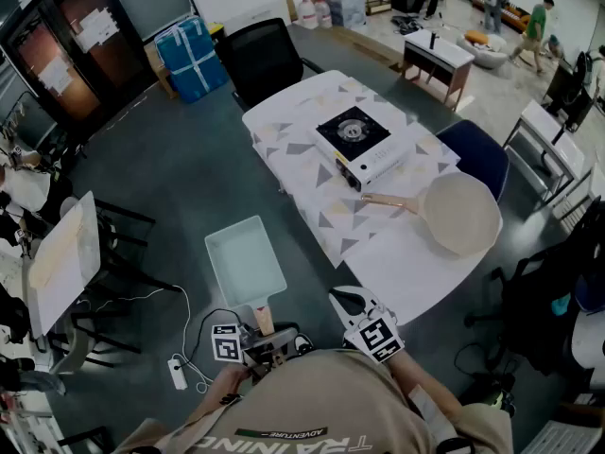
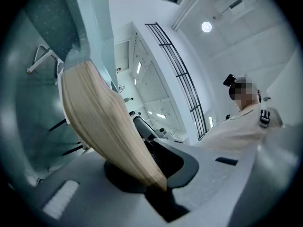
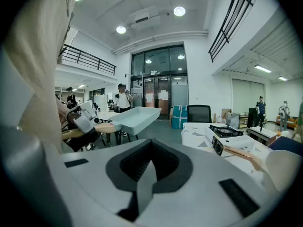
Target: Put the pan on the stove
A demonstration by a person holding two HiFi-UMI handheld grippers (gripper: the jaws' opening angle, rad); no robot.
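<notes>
Left gripper (image 2: 156, 174): jaws closed on the wooden handle (image 2: 104, 126) of a pale rectangular pan (image 2: 94, 18). In the left gripper view the handle runs up and to the left from between the jaws, with the pan at its far end. In the head view this gripper (image 1: 261, 323) sits low, close to the person's body. The rectangular pan (image 1: 244, 258) is held out ahead of it over the dark floor (image 1: 180, 178), clear of the table.

Right gripper (image 3: 150, 162): jaws together, nothing between them. In the head view it (image 1: 348, 301) is beside the left gripper, near the table's near edge. Its own view shows the held pan (image 3: 135, 117) to the left and the tabletop to the right.

Table (image 1: 406, 263): white, partly covered by a cloth with grey triangles (image 1: 312, 173).

Stove (image 1: 364, 140): white single-burner unit with a black top, standing on the cloth; burner bare. Also seen in the right gripper view (image 3: 232, 136).

Round pan (image 1: 460, 214): cream-coloured, lying on the table just beside the stove on the near side, its handle (image 1: 388, 200) pointing left along the stove's front edge.

Black office chair (image 1: 265, 60): at the far end of the table.

Blue chair (image 1: 477, 154): at the table's right side.
</notes>
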